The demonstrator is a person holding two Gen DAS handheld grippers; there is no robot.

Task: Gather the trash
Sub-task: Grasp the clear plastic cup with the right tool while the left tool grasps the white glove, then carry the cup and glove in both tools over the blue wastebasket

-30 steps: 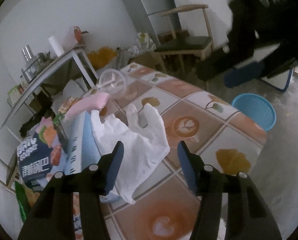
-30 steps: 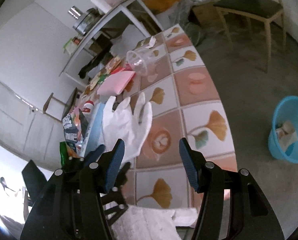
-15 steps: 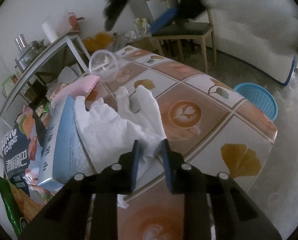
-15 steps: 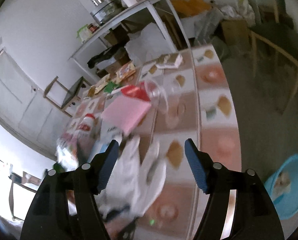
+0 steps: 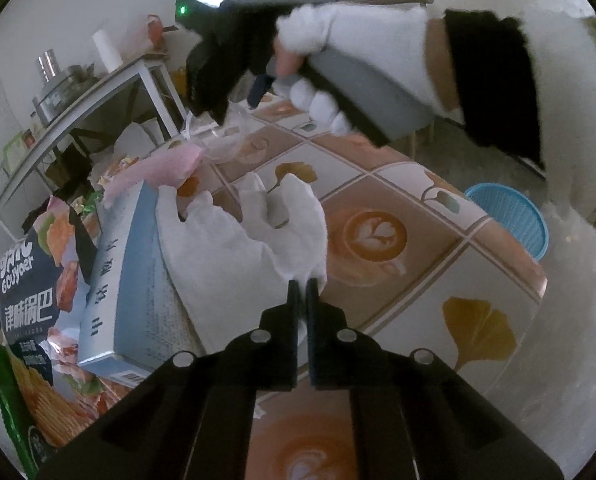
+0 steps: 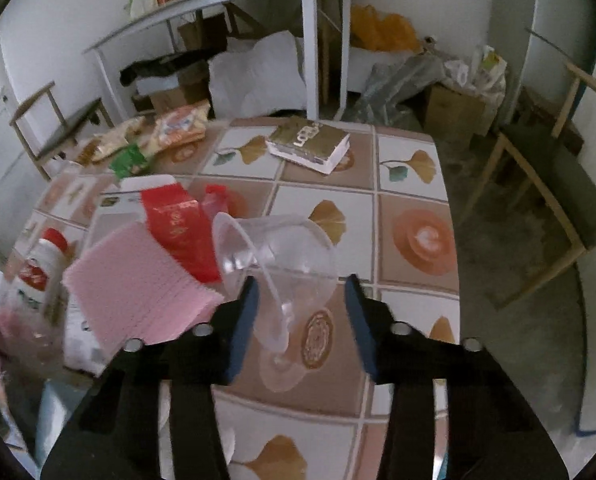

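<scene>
Your left gripper (image 5: 302, 286) has just closed on the cuff edge of the white glove (image 5: 249, 236), limp, draped over the blue box (image 5: 129, 280). Next: lift it w/o dragging. Right gripper (image 6: 300, 300) jaws, just narrowing, straddle the tipped clear cup (image 6: 273, 256), pads apparently not yet pressing. Blue bin (image 5: 510, 220) sits beyond the table edge.

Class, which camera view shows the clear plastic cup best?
The right wrist view: the clear plastic cup lies on its side, large and central, between the right tool's fingers. The left wrist view shows it small, distant and partly hidden.
</scene>
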